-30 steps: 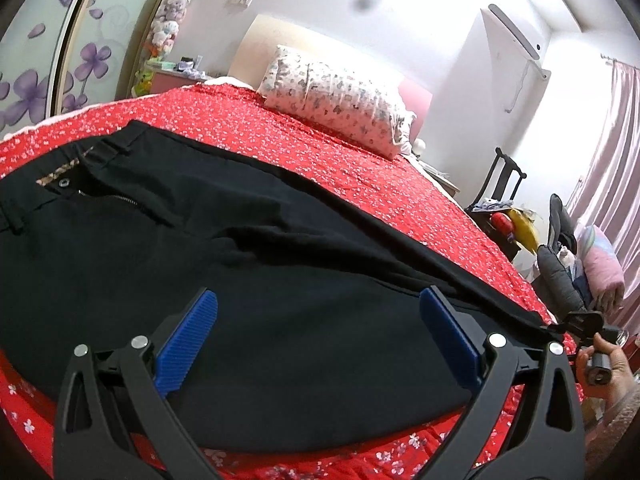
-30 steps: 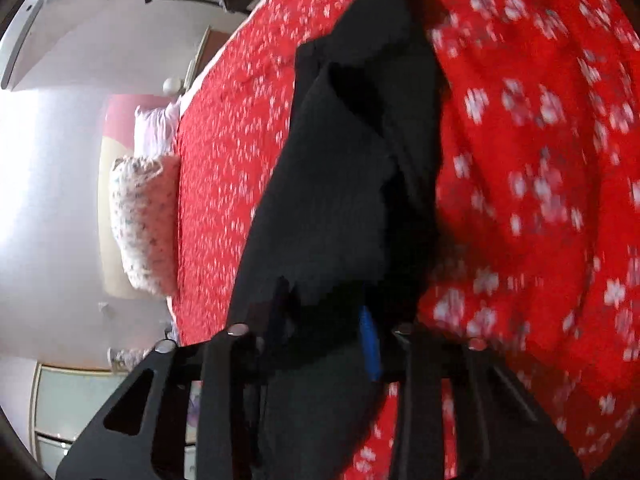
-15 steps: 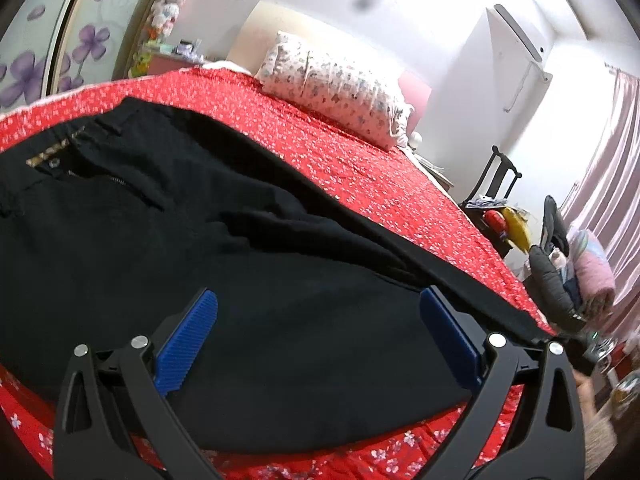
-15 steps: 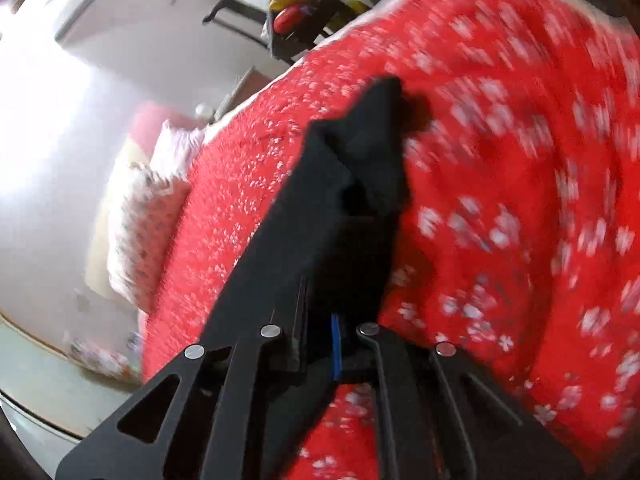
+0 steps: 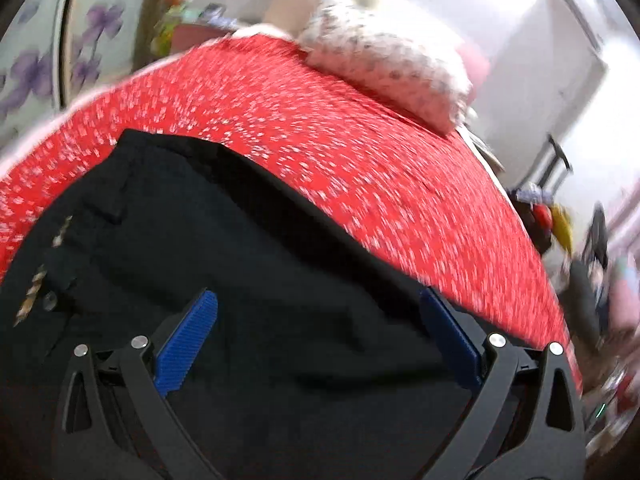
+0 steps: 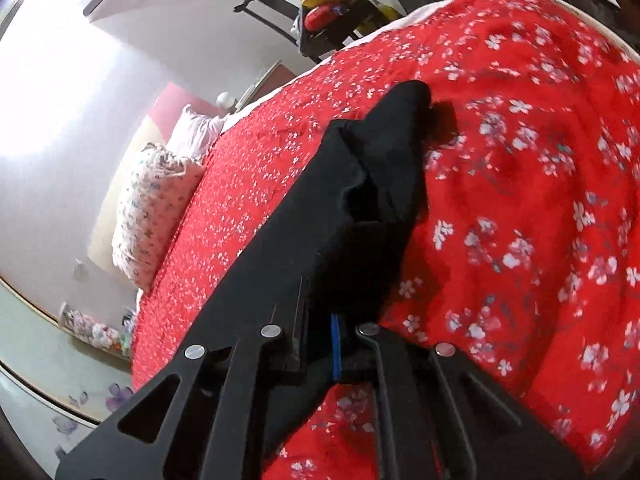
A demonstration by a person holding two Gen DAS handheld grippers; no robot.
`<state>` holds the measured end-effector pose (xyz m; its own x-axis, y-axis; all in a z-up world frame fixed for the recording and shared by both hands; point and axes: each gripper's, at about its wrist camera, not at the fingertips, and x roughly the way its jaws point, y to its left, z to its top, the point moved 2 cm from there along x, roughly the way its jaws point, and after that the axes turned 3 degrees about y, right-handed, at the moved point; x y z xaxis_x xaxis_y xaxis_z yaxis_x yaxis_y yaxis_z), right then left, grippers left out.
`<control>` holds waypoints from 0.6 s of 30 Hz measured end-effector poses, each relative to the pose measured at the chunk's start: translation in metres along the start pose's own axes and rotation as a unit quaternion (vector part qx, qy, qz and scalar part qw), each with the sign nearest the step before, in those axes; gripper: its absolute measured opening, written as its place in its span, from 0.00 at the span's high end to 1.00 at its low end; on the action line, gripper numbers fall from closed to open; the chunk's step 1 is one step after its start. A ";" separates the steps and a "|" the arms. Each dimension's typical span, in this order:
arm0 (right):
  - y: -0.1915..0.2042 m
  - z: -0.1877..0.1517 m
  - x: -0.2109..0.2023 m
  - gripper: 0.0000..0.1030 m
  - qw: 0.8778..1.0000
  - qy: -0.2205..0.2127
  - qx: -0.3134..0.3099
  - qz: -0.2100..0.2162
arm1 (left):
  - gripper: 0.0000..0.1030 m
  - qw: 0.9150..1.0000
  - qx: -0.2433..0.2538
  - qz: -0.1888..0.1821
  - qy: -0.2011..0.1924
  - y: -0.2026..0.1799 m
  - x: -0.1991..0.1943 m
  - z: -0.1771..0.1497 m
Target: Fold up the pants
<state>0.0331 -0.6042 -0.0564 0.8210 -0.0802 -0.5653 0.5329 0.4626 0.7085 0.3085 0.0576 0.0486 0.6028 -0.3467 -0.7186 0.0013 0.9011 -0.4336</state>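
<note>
On the bed: black pants (image 5: 248,280) spread flat over the red floral bedspread (image 5: 360,152), waistband end with button and zipper at the left of the left wrist view
Leg end: bunched up and lifted a bit off the spread, hem (image 6: 404,112) flopping forward
Right gripper (image 6: 336,344): jaws squeezed together on that leg fabric, only a sliver of blue pad showing
Left gripper (image 5: 316,340): jaws wide apart, hovering just over the seat/thigh area, holding nothing
My guess on step: leg end about to get carried toward the waistband for a lengthwise fold
What could go wrong: only a small pinch of cloth in the right jaws, so a quick pull could slip it out or drag just one layer, giving a crooked fold; nothing pins the waist, so the whole thing might slide on the spread
Surface: soft and a bit wrinkly, so creases may carry through
Room: floral pillow (image 6: 148,208) by the headboard, purple-flower wardrobe door (image 5: 36,64), dark chair (image 6: 280,4) with clutter past the bed
</note>
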 end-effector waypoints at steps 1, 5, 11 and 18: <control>0.001 0.001 0.001 0.92 1.000 0.000 -0.004 -0.002 | 0.02 1.000 -0.028 -0.006 0.011 0.007 0.010 0.011; 0.005 0.001 0.005 0.92 1.000 -0.004 -0.014 -0.008 | 0.02 0.986 -0.158 -0.009 0.044 0.035 0.058 0.044; 0.011 0.003 0.009 0.92 0.999 -0.001 -0.045 -0.023 | 0.18 0.979 -0.182 0.065 0.062 0.039 0.113 0.070; 0.013 0.003 0.011 0.92 0.998 0.002 -0.054 -0.022 | 0.46 0.972 -0.150 0.168 0.063 0.034 0.148 0.083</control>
<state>0.0500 -0.6017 -0.0523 0.7959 -0.0992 -0.5972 0.5434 0.5517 0.6327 0.4634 0.0585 -0.0274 0.4263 -0.0932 -0.8998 -0.4231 0.8586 -0.2894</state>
